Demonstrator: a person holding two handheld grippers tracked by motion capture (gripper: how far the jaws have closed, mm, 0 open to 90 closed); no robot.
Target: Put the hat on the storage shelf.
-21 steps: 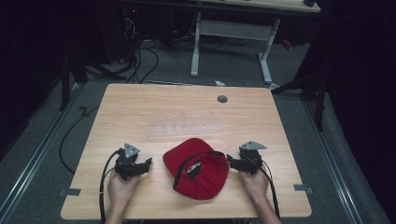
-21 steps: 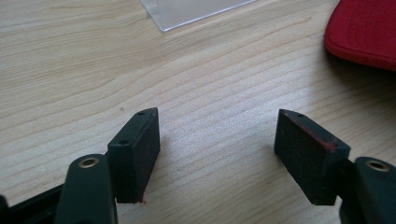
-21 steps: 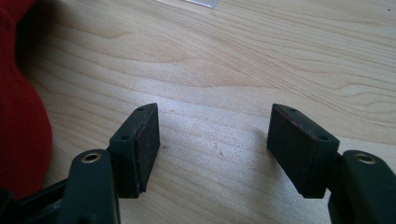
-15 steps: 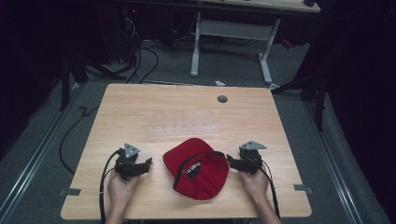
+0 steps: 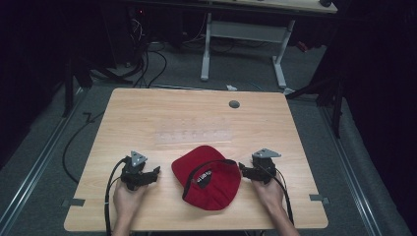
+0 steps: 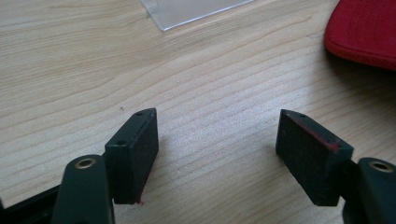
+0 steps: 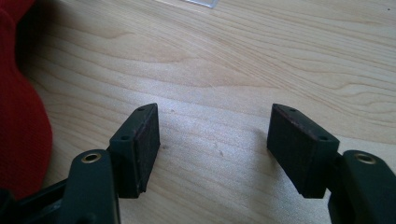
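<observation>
Both hands rest low on the tabletop (image 5: 147, 118), each hand-held gripper, left (image 5: 153, 173) and right (image 5: 244, 169), gaping empty beside the red cap (image 5: 216, 189); its black label's writing is unreadable.

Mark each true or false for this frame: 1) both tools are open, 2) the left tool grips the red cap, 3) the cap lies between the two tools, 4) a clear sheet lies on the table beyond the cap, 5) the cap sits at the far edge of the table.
1) True. The left tool and the right tool both have their jaws apart with bare table between them.
2) False. The left tool holds nothing; the cap lies apart from it.
3) True. The left tool is to the cap's left, the right tool to its right.
4) True. A clear sheet lies flat just beyond the cap.
5) False. The cap sits near the person's edge.
</observation>
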